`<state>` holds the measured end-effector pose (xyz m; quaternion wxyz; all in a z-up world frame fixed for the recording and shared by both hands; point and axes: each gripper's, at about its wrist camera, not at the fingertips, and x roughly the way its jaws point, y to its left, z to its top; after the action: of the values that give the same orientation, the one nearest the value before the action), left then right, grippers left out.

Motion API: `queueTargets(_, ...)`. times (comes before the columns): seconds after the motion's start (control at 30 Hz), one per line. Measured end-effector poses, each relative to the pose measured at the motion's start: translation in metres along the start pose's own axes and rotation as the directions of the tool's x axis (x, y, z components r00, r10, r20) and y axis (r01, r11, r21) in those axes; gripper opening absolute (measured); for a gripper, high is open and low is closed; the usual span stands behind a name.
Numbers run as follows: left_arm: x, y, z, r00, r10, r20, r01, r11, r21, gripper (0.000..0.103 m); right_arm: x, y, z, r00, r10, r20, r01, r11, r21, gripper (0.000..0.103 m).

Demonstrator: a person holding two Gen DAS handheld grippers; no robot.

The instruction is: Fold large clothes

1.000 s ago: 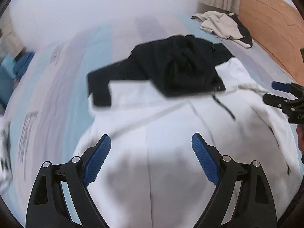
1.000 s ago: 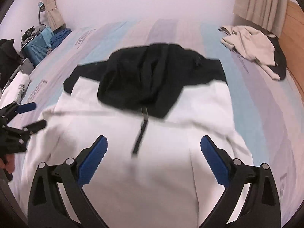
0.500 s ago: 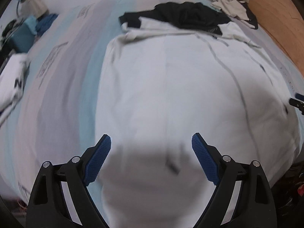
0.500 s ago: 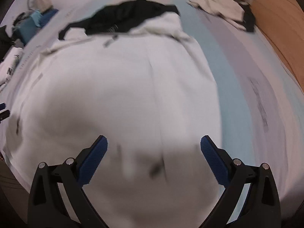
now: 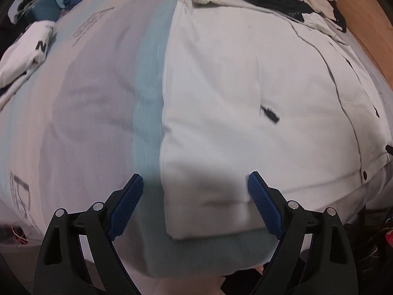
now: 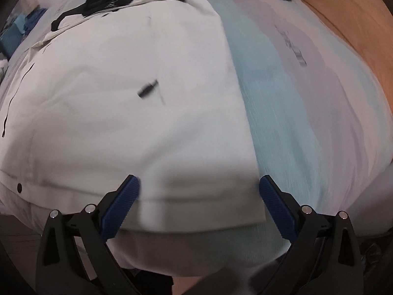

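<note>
A large white jacket (image 5: 245,86) with a black hood at its far end lies spread flat on the bed. In the right wrist view the same white jacket (image 6: 122,113) fills the left and middle. My left gripper (image 5: 195,183) hangs open above the jacket's near left hem corner, jaws wide apart with nothing between them. My right gripper (image 6: 199,184) is open too, over the near right hem corner. Neither set of blue pads touches the cloth.
The bed (image 5: 93,103) has a sheet striped pale blue and grey. A folded white garment (image 5: 24,49) and blue items (image 5: 56,2) lie at the far left. A beige and black garment (image 5: 316,2) lies at the back, by the wooden headboard (image 6: 348,22).
Both grippers have drawn back from the black hood end to the jacket's near hem and sunk lower. Both stayed open.
</note>
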<state>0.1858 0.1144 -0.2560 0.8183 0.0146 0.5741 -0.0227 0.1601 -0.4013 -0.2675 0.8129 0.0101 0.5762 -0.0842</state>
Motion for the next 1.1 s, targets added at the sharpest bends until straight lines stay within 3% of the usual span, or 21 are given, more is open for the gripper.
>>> queueTargets(0.13,0.001,0.005,-0.006,1.000,-0.016,-0.010,0.016,0.998,-0.059,0.085,0.001,-0.012,-0.007,0.999,0.046,-0.013,-0.045,0.998,0.036,0.095)
queueTargets(0.37,0.008,0.005,-0.007,1.000,-0.021,-0.018,0.019,0.996,-0.084,0.087,0.004,-0.025,-0.009,0.995,0.104,0.007,-0.104,0.990,0.092,0.095)
queueTargets(0.67,0.007,0.010,-0.004,1.000,-0.001,0.001,0.001,0.994,-0.107,0.088,0.007,-0.036,-0.003,0.992,0.122,0.024,-0.124,0.986,0.112,0.095)
queueTargets(0.83,0.013,0.013,-0.003,0.999,-0.046,-0.009,0.044,0.990,-0.131,0.092,0.007,-0.050,-0.005,0.975,0.222,0.025,-0.224,0.965,0.140,0.094)
queueTargets(0.93,0.013,0.009,0.000,0.998,-0.060,-0.013,0.057,0.990,-0.128,0.092,0.008,-0.057,-0.002,0.967,0.256,0.011,-0.254,0.951,0.176,0.082)
queueTargets(1.03,0.015,0.007,0.002,0.998,-0.063,-0.014,0.061,0.989,-0.134,0.093,0.005,-0.056,-0.002,0.973,0.230,-0.003,-0.227,0.960,0.162,0.069)
queueTargets(1.1,0.014,0.007,0.002,0.997,-0.070,-0.012,0.067,0.987,-0.144,0.093,0.002,-0.050,-0.003,0.977,0.212,-0.009,-0.209,0.968,0.137,0.067)
